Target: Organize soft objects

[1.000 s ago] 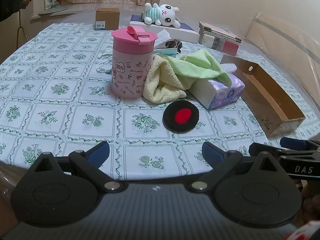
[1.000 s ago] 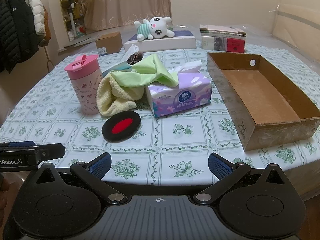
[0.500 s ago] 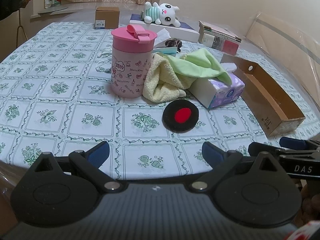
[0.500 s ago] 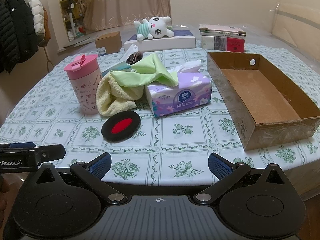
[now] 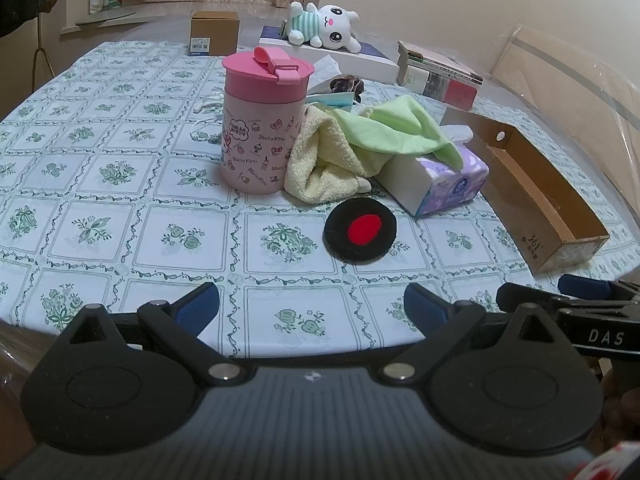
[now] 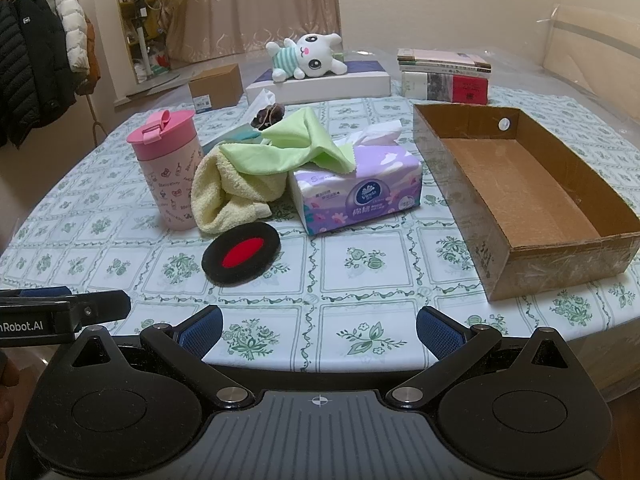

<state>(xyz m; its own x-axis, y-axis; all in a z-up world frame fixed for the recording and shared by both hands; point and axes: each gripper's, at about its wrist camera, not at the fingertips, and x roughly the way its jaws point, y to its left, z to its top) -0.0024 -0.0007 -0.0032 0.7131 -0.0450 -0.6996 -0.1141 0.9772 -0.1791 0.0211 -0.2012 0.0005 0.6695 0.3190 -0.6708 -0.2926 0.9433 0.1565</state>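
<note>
The yellow towel (image 6: pixel 224 192) lies crumpled at the centre of the frame, leaning against the pink lidded cup (image 6: pixel 168 168), with the green cloth (image 6: pixel 288 148) draped from its top across onto the purple tissue pack (image 6: pixel 360 196). Just below the towel, the black pad with a red centre (image 6: pixel 242 253) lies flat on the tablecloth (image 6: pixel 360 276). None of these has shifted since a second ago; the views have only crept a touch nearer to the heap. The left gripper (image 5: pixel 312 310) and the right gripper (image 6: pixel 318 326) both hang at the bottom of their frames with jaws spread wide and nothing between them, well apart from the cloths, just as before. At the right of the frame an open cardboard box (image 6: pixel 520 188) sits with its brown floor bare. Towards the top, a plush rabbit (image 6: pixel 308 58) lies on a flat white box (image 6: pixel 320 84), a stack of books (image 6: pixel 444 78) stands to its right and a small carton (image 6: pixel 216 87) to its left. The cloth is white with green flower squares. Coats (image 6: pixel 36 64) hang at the upper left, and curtains (image 6: pixel 256 4) fall behind.
</note>
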